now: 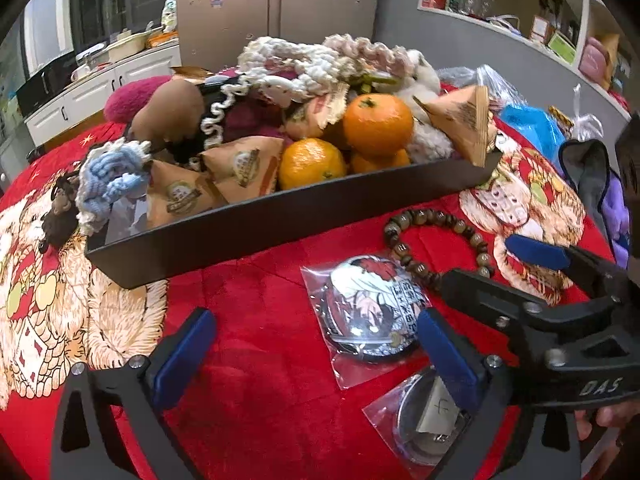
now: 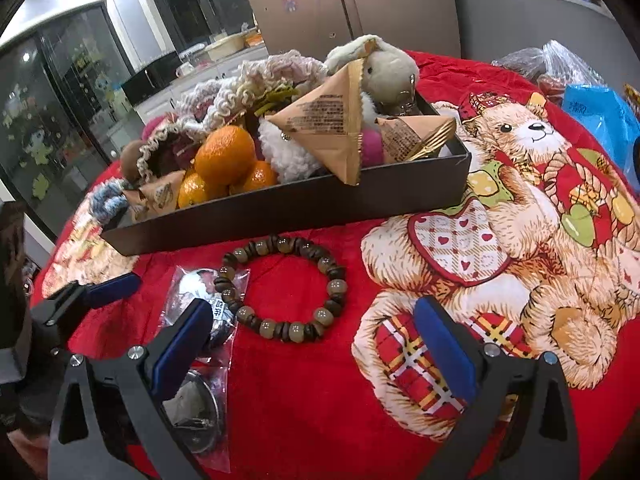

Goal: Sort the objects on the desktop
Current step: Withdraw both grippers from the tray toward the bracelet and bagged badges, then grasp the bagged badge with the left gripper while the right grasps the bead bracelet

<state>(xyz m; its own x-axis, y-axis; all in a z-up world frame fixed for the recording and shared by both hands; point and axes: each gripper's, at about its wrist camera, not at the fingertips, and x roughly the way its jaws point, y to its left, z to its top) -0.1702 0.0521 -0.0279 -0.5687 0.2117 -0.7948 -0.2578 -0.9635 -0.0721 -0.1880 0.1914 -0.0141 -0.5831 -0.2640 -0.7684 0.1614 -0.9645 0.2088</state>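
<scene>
A black tray [image 1: 280, 216] [image 2: 304, 208] on the red cloth is piled with oranges [image 1: 378, 124] [image 2: 226, 156], tan triangular packets [image 1: 240, 168] [image 2: 324, 124], crocheted pieces and plush toys. In front of it lie a brown bead bracelet [image 2: 282, 286] [image 1: 438, 242], a bagged picture badge [image 1: 376, 304] [image 2: 200, 304] and a second bagged badge, back side up [image 1: 428, 420] [image 2: 196, 408]. My left gripper [image 1: 316, 356] is open and empty over the cloth, left of the badges. My right gripper [image 2: 316, 344] is open and empty, just short of the bracelet; it also shows in the left wrist view [image 1: 480, 292].
The red cloth [image 2: 304, 400] carries a teddy bear print [image 2: 520, 208]. Plastic bags, one of them blue [image 2: 600, 116], lie at the table's far right. A purple and black item [image 1: 600, 184] lies to the right. Kitchen cabinets and shelves stand behind.
</scene>
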